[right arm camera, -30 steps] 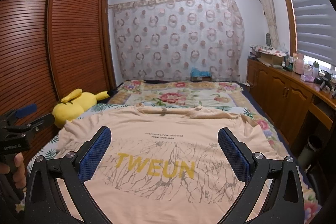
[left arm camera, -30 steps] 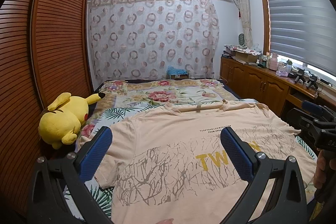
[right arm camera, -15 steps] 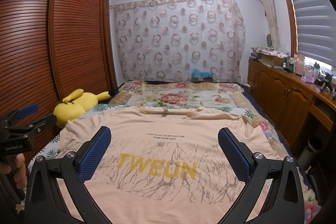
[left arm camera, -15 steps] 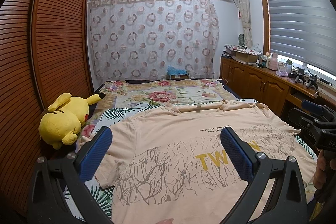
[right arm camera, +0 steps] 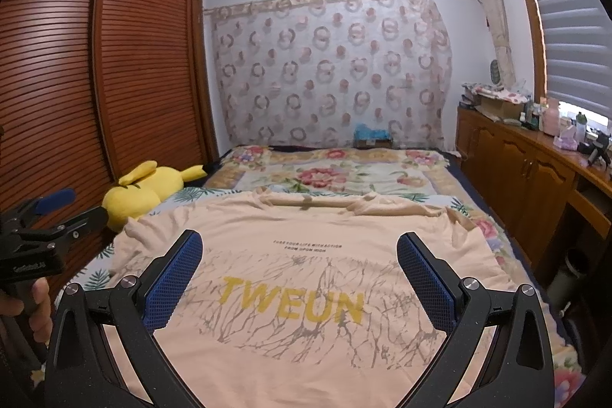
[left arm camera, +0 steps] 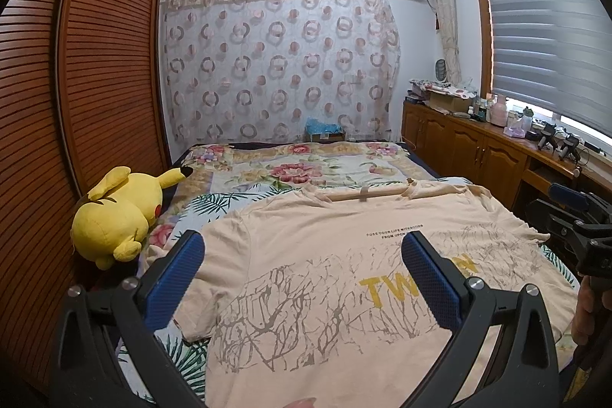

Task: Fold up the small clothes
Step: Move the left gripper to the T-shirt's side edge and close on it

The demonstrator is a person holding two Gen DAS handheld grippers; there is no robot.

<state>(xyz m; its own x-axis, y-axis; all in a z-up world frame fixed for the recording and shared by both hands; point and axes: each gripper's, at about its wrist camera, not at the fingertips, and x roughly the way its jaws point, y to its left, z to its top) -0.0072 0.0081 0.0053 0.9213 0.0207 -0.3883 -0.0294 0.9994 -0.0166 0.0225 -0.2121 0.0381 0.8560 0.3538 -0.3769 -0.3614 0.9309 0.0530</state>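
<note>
A peach T-shirt (left arm camera: 317,239) (right arm camera: 306,228) with a yellow "TWEUN" print lies spread flat on the bed, front up, collar toward the far end. My left gripper (left arm camera: 302,247) hovers open above its left half, near the left sleeve, holding nothing. My right gripper (right arm camera: 300,245) hangs open over the shirt's middle, above the print, also holding nothing. Each gripper shows at the other view's edge, held by a hand: the right gripper (left arm camera: 573,213) and the left gripper (right arm camera: 42,217).
The bed (left arm camera: 306,171) carries a floral quilt beyond the shirt. A yellow plush toy (left arm camera: 114,213) lies at the bed's left edge against a slatted wooden wardrobe (left arm camera: 76,102). Wooden cabinets (right arm camera: 535,171) with clutter line the right wall under the window.
The right gripper's view has crept slightly nearer the shirt and tilted a little. The left gripper and the shirt have not visibly moved.
</note>
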